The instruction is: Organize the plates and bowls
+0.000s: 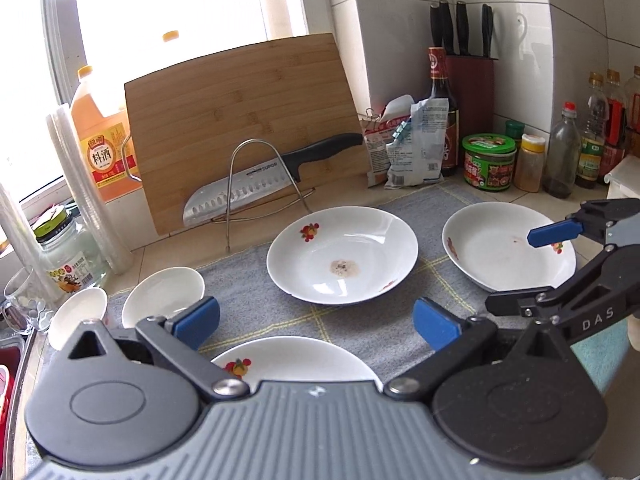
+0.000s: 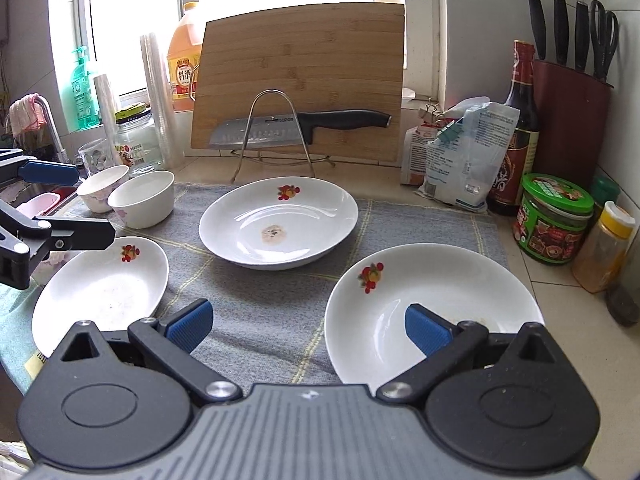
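Three flowered plates and two bowls [image 2: 128,196] on grey cloth [image 2: 260,304] atop table: left tool [image 1: 316,320] gaping above near-left plate [image 1: 296,360], right tool [image 2: 308,326] gaping, one finger above near-right plate [image 2: 436,280], middle plate [image 2: 280,220] beyond both.

Bare grey mat [image 2: 260,304] lies open between three plates; cutting board [image 2: 300,76] blocks behind.

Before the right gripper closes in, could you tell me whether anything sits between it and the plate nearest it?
Nothing visible does. The right gripper is open just over the near rim of the nearest plate, and only bare grey cloth lies beside it.
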The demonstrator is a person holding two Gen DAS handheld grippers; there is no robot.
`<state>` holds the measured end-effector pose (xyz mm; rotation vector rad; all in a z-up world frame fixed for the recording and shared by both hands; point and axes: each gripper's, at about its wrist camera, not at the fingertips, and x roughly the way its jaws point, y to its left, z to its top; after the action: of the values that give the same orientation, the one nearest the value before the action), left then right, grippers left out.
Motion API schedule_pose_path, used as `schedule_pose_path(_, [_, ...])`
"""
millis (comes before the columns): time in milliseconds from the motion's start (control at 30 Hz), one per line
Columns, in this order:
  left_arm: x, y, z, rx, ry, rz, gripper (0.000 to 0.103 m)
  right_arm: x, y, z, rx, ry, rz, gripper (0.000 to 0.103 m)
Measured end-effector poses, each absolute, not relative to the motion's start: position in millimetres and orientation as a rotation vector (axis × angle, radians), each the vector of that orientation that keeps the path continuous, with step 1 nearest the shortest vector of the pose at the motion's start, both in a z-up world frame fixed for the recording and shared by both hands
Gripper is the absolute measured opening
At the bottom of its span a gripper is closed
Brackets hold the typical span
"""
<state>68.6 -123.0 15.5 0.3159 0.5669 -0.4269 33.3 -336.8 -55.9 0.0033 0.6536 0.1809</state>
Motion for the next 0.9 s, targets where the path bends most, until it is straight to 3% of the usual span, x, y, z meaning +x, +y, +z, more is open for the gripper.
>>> schedule_pose_path(567, [48.2,-28.4,-5.2,0.299,0.62,-0.49,0.102,38.1,-251.4,-57.4,-0.01,0.751,0.136,0.103])
schedule_pose_path(900, [30.8,8.8,-45.4,0.342,0.72,-0.634,0.102,41.9,-202.4,-62.9,-0.065,0.819,0.149,0.103])
